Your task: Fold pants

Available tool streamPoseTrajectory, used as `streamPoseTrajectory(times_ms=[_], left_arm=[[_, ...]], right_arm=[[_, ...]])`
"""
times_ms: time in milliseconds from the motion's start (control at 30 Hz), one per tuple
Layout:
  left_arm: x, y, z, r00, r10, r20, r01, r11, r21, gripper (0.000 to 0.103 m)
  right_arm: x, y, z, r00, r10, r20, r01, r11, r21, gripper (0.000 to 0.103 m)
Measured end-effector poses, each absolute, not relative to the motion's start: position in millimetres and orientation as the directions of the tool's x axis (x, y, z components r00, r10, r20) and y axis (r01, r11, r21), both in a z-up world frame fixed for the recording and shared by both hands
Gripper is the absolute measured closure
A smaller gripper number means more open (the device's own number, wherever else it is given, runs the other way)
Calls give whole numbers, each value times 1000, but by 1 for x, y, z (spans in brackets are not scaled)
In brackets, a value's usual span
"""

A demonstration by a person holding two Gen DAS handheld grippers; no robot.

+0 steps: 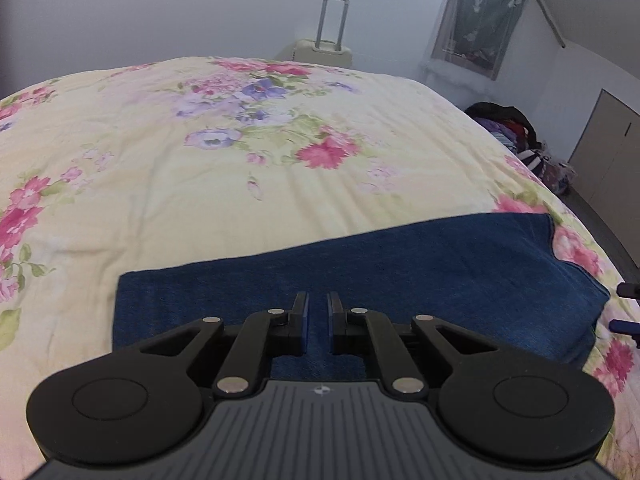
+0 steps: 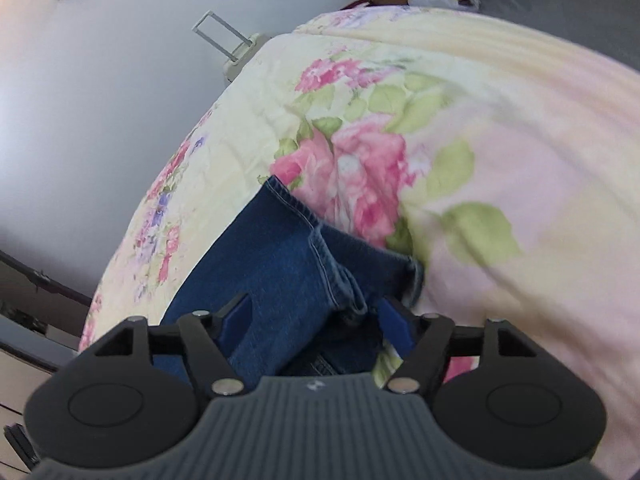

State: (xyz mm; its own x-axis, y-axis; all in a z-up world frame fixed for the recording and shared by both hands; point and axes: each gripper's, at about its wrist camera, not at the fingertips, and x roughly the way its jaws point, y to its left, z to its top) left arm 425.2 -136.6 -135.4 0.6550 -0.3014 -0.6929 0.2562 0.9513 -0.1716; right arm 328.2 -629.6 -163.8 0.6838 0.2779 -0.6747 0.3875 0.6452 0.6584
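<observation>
Blue denim pants (image 1: 400, 272) lie folded lengthwise across the near part of a floral bedspread (image 1: 200, 168). My left gripper (image 1: 318, 312) hovers over the pants' near edge with its jaws a narrow gap apart and nothing between them. In the right wrist view the pants (image 2: 280, 260) show their hemmed leg ends, and my right gripper (image 2: 316, 312) is wide open with the bunched cuff between its blue pads (image 2: 394, 320). The right gripper's tips also show at the left wrist view's right edge (image 1: 626, 308).
A cream suitcase (image 1: 324, 50) stands behind the bed by the white wall. A pile of clothes (image 1: 520, 136) lies on the floor to the right, near a cabinet (image 1: 608, 160). The bed's edge (image 2: 520, 52) drops off beyond the pants' leg ends.
</observation>
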Motion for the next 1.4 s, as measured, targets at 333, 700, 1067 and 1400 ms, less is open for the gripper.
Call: streamPoseTrajectory(times_ms=[333,700,1067,1400], left_arm=[[423,-167,-146,616,-356,-702,304,931,-205,95],[494,-222,-165,620,-332,-711,398,914,-79,95],[492,-240,-183,598,-271,-754,420,908,6,96],[372,-248,-168,606,-304,-735,495,868,49,101]], right_arm=[[338,-636,-228,736,352,-579,419,436,797,32],[342,-629,-197,785,335,-521,280,558,781,81],[344,-615,-155,794,299,-529,232,656,719,83],[348,-598,-123,796,275,-539,221,697,682,83]])
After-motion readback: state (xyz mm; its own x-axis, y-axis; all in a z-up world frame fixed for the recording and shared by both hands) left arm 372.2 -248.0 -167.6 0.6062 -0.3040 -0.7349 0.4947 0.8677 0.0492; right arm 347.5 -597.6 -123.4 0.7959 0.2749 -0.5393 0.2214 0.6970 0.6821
